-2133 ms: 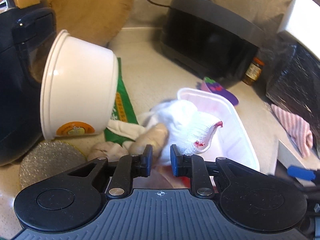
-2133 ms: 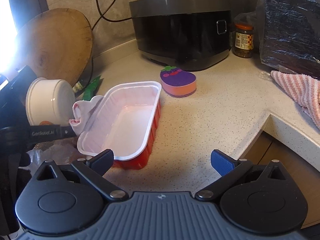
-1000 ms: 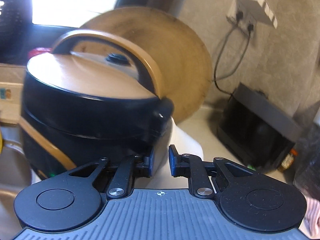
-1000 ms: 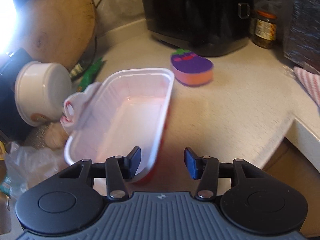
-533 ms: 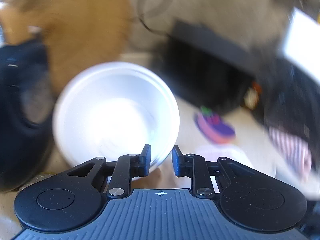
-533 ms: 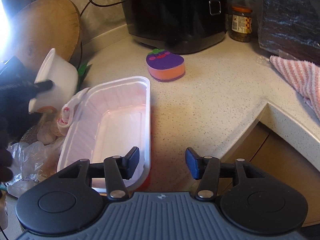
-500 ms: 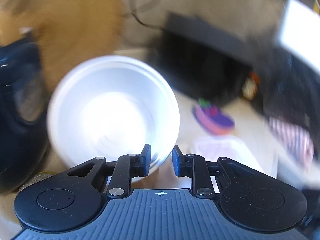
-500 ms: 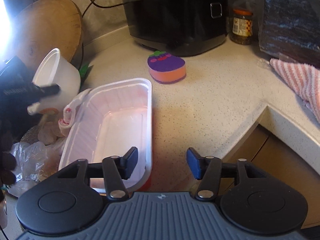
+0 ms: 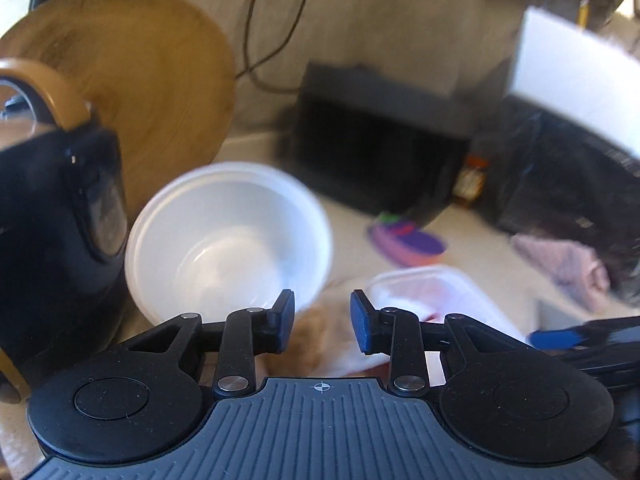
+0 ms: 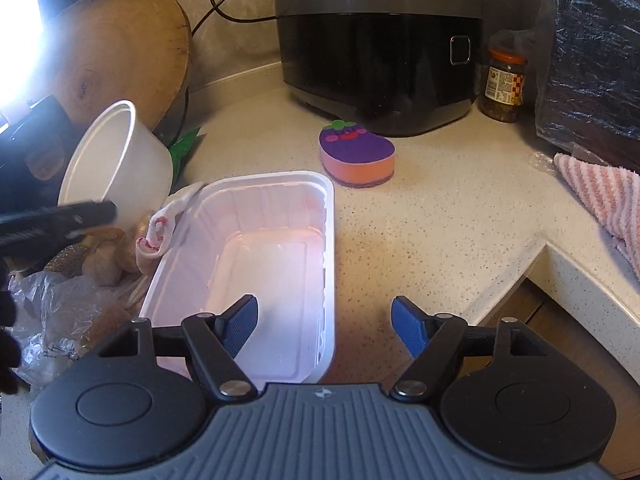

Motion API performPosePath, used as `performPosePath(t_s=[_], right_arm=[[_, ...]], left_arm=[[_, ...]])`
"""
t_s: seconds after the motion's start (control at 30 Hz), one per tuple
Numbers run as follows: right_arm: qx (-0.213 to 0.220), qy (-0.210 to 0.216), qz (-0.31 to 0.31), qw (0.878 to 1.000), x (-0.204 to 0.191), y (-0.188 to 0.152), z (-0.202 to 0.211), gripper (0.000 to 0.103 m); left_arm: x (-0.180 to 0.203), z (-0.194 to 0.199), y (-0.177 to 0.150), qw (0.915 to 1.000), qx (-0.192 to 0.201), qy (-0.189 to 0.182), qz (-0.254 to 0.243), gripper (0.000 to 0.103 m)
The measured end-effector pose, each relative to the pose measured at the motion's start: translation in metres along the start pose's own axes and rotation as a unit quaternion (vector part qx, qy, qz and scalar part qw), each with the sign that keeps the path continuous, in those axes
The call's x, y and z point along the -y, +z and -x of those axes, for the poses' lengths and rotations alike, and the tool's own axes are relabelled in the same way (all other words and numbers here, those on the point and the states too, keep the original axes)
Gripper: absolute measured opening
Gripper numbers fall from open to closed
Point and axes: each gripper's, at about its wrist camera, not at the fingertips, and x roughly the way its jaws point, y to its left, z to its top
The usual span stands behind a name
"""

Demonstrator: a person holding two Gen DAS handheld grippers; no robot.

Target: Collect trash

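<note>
Right wrist view: bowl (image 10: 116, 164) is being tipped toward tray (image 10: 256, 256), likely for nesting. Left gripper (image 9: 322, 316) parted, bowl rim apparently released; right gripper (image 10: 324, 326) spread wide, empty.

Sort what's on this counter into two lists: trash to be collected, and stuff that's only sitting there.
Likely trash:
- white bowl, tipped on its side
- empty white plastic tray
- crumpled clear plastic bag
- green wrapper

Just lying about:
- eggplant sponge
- black cooker
- jar
- round wooden board
- pink striped towel
</note>
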Motion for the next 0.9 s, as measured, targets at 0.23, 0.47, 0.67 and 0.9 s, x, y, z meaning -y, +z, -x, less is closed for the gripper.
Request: performPosePath(t_s=[0.23,0.47,0.67,0.9], right_arm=[[-0.001,-0.001,-0.014,1.0,0.004,-0.002,0.002,0.076],[0.007,-0.006,0.003,1.0,-0.003,-0.004,0.013,0.079],[0.024,-0.005,0.023,0.999,-0.01,-0.005,0.029,0.086],[0.005,0.002,0.006,1.0,-0.013,-0.003,0.02,0.087]], left_arm=[[0.005,-0.01,-0.011,0.9981,-0.055,-0.014,-0.022,0.034],[-0.016,-0.061,-0.014,0.9937,-0.101,0.047,0.007,0.036],[-0.02,-0.07,-0.017,0.9946,-0.086,0.059,0.0,0.037],[-0.023,-0.062,-0.015,0.9919,-0.116,0.051,0.005,0.037]])
